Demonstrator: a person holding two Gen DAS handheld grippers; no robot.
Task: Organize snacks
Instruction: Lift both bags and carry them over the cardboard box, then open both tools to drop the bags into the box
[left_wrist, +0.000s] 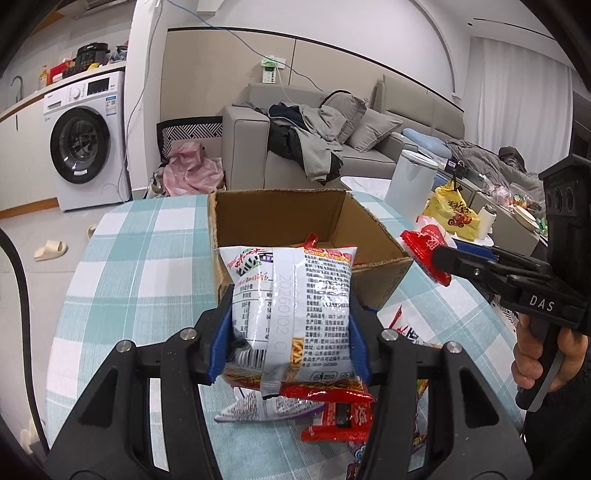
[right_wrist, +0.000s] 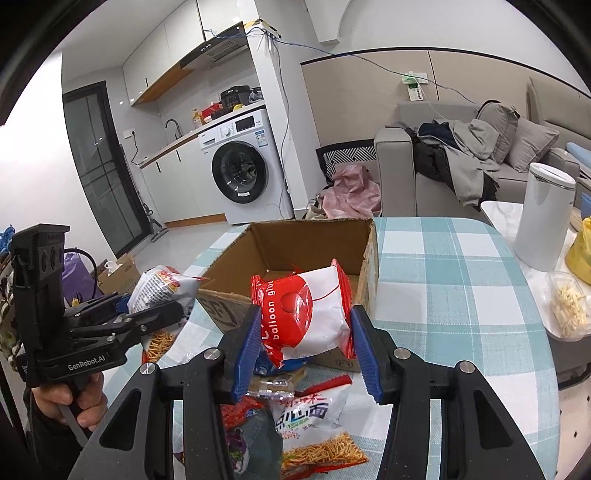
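Note:
My left gripper (left_wrist: 290, 339) is shut on a white noodle snack packet (left_wrist: 291, 302), held upright just in front of an open cardboard box (left_wrist: 280, 195). My right gripper (right_wrist: 306, 347) is shut on a red and white "balloon glue" packet (right_wrist: 306, 310), lifted near the box's (right_wrist: 310, 223) front right corner. In the left wrist view the right gripper (left_wrist: 443, 262) and its red packet (left_wrist: 424, 251) hang beside that corner. The right wrist view shows the left gripper (right_wrist: 166, 317) holding the noodle packet (right_wrist: 159, 291). Several loose snack packets (right_wrist: 317, 432) lie on the table below.
The round table carries a teal checked cloth (left_wrist: 140, 266). Right of it a side table holds a white bin (right_wrist: 543, 218), a yellow bag (left_wrist: 454, 214) and a clear tray of food (right_wrist: 567, 306). A sofa and a washing machine stand behind.

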